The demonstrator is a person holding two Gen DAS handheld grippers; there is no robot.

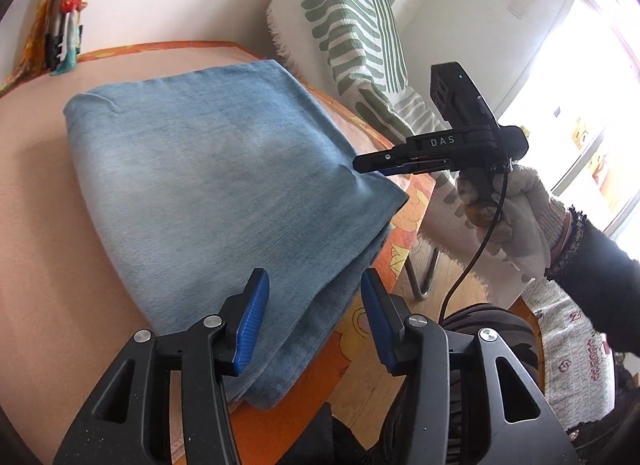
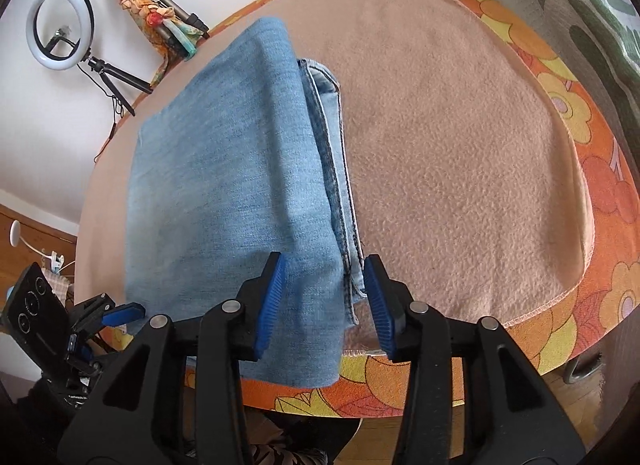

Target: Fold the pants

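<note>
1. Folded blue denim pants [image 1: 208, 169] lie in a thick stack on the peach fleece cover [image 2: 460, 169] of the worktop [image 2: 600, 201], their near end hanging a little over the orange flowered edge closest to the person.

2. The left gripper [image 1: 316, 321] hovers over the stack's near corner, its jaws partly spread; the blue pads frame the denim edge without pressing on it, and nothing is held.

3. The right gripper [image 2: 326, 305] hangs above the stack's other near corner, where stitched seams and a hem peek out beneath the top layer. Its jaws are likewise partly spread and hold nothing. From the left wrist view, a gloved hand [image 1: 508, 217] carries this tool close to the stack's side.

4. Judged from the lay of the cloth, the folding itself looks essentially complete, and this is the release or tidying stage, both tools being free of the fabric.

5. Any next move would likely call for squaring the overhanging end or nudging the protruding seam layer under the top fold, working gently so the stack stays aligned.
</note>
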